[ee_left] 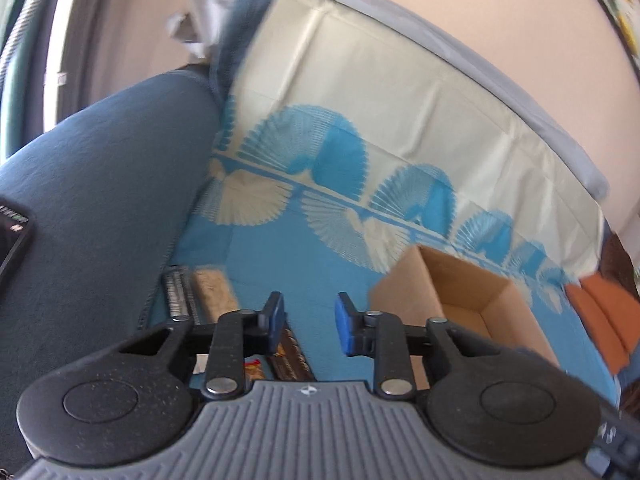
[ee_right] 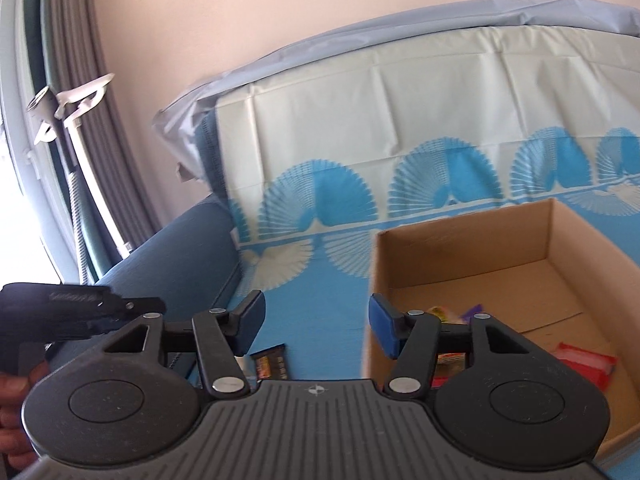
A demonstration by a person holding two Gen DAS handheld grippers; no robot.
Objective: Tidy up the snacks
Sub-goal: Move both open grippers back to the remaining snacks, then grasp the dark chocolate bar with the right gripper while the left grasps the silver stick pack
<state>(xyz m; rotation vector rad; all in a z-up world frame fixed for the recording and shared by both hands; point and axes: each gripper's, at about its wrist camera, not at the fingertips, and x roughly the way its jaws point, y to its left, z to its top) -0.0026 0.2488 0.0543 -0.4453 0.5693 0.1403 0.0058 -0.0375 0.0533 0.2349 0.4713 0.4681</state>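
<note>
Snacks are sitting in two spots right now. A few wrappers, including a red packet (ee_right: pixel 586 364) and a purple-and-yellow one (ee_right: pixel 460 312), are lying on the floor of the cardboard box (ee_right: pixel 460 248), which is filling the right half of the right wrist view. The rest are lying loose on the blue-and-cream patterned cloth (ee_left: pixel 340 248): a dark bar (ee_left: pixel 290 354) is showing low in the left wrist view, just under the left finger, with a pale oat-looking bar (ee_left: pixel 212 290) and a silvery striped pack (ee_left: pixel 178 292) sitting side by side a bit further up and left, right against the blue cushion (ee_left: pixel 100 200).

The left gripper (ee_left: pixel 310 320) is hanging over the cloth with a narrow gap between its blue pads, and nothing is caught in that gap, so it's not gripping anything. The box is sitting to its right in that view, open top facing up.

The right gripper (ee_right: pixel 316 326) is standing wider apart and is also empty. Its right finger is overlapping the near-left corner of the box, while its left finger is over bare cloth. Another dark snack bar (ee_right: pixel 272 364) is peeking out at lower centre, between the fingers and just above the gripper body.

Lower left of the right wrist view, the other gripper is poking in, pretty blurry, with a bit of a hand (ee_right: pixel 12 420) under it.
</note>
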